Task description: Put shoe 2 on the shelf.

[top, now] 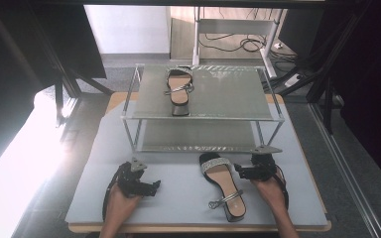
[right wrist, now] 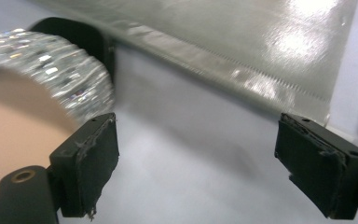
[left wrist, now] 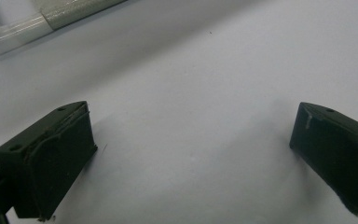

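Note:
A black sandal with a glittering silver strap (top: pixel 222 185) lies on the grey mat in front of the rack; its strap (right wrist: pixel 51 70) shows at the upper left of the right gripper view. A matching sandal (top: pixel 179 90) rests on the rack's top shelf (top: pixel 228 94). My right gripper (top: pixel 240 172) stands open just right of the near sandal's toe, with bare mat between its jaws (right wrist: pixel 196 158). My left gripper (top: pixel 155 187) rests at the left of the mat, open, its jaws (left wrist: pixel 191 154) wide apart over bare mat.
The two-tier metal rack (top: pixel 134 134) stands across the back half of the mat, its lower shelf (top: pixel 198 136) bare. The rack's edge (left wrist: pixel 51 18) shows at the upper left of the left gripper view. Dark frame posts and cables lie beyond the table.

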`<state>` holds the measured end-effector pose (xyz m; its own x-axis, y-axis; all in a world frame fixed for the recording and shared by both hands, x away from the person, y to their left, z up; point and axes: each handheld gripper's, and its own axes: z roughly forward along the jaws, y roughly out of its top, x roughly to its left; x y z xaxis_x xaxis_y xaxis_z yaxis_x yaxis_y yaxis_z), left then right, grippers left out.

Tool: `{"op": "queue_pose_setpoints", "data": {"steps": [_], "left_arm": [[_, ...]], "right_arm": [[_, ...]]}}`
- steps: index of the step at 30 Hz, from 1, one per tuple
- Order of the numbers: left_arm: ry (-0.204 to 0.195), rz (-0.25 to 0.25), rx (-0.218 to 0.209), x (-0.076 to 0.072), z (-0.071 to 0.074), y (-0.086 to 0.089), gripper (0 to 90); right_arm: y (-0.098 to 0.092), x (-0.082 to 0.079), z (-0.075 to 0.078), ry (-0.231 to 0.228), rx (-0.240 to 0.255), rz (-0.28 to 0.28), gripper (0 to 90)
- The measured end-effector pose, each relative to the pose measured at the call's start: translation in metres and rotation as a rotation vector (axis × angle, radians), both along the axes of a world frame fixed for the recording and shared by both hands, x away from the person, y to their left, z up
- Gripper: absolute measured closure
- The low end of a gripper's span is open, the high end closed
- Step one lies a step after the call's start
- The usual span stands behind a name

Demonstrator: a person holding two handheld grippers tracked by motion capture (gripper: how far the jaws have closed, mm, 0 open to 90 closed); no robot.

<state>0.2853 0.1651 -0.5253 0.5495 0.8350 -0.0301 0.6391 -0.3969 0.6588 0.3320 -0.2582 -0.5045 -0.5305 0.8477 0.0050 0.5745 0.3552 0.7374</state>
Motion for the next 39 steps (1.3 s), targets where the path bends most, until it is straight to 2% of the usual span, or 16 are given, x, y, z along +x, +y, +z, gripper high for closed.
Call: {"op": "queue_pose_setpoints", "data": {"steps": [2,3,4,5,9,10,11,12,14,15,16,19,24,28,34,39], "left_arm": [[0.0,0.0,0.0,0.0,0.0,0.0,0.0],[0.0,0.0,0.0,0.0,0.0,0.0,0.0],[0.0,0.0,0.0,0.0,0.0,0.0,0.0],[0.0,0.0,0.0,0.0,0.0,0.0,0.0],[0.0,0.0,0.0,0.0,0.0,0.0,0.0],[0.0,0.0,0.0,0.0,0.0,0.0,0.0],[0.0,0.0,0.0,0.0,0.0,0.0,0.0],[0.0,0.0,0.0,0.0,0.0,0.0,0.0],[0.0,0.0,0.001,0.0,0.0,0.0,0.0],[0.0,0.0,0.001,0.0,0.0,0.0,0.0],[0.0,0.0,0.0,0.0,0.0,0.0,0.0],[0.0,0.0,0.0,0.0,0.0,0.0,0.0],[0.0,0.0,0.0,0.0,0.0,0.0,0.0],[0.0,0.0,0.0,0.0,0.0,0.0,0.0],[0.001,0.0,-0.001,0.0,0.0,0.0,0.0],[0.001,0.0,-0.002,0.0,0.0,0.0,0.0]], "right_arm": [[-0.002,-0.006,0.002,0.009,0.025,0.026,12.9],[-0.001,-0.009,0.004,0.036,0.065,0.058,12.8],[-0.001,-0.009,0.004,0.036,0.065,0.058,12.8],[0.004,-0.009,0.005,0.06,0.09,0.083,12.3],[0.016,-0.005,0.005,0.08,0.087,0.107,14.4],[0.024,-0.002,0.004,0.094,0.094,0.125,21.8],[0.024,-0.002,0.004,0.094,0.094,0.125,21.8],[0.027,0.0,0.003,0.094,0.091,0.142,26.6],[0.036,0.004,0.001,0.094,0.088,0.17,41.3],[0.036,0.004,0.001,0.094,0.088,0.17,41.3],[0.037,0.007,-0.001,0.101,0.117,0.178,49.0],[0.037,0.009,-0.003,0.128,0.146,0.177,53.5],[0.031,0.019,-0.007,0.2,0.234,0.172,60.0],[0.032,0.021,-0.006,0.215,0.238,0.157,66.4],[0.033,0.02,0.0,0.266,0.234,0.08,70.3],[0.028,0.019,0.005,0.295,0.28,0.065,70.5]]}}
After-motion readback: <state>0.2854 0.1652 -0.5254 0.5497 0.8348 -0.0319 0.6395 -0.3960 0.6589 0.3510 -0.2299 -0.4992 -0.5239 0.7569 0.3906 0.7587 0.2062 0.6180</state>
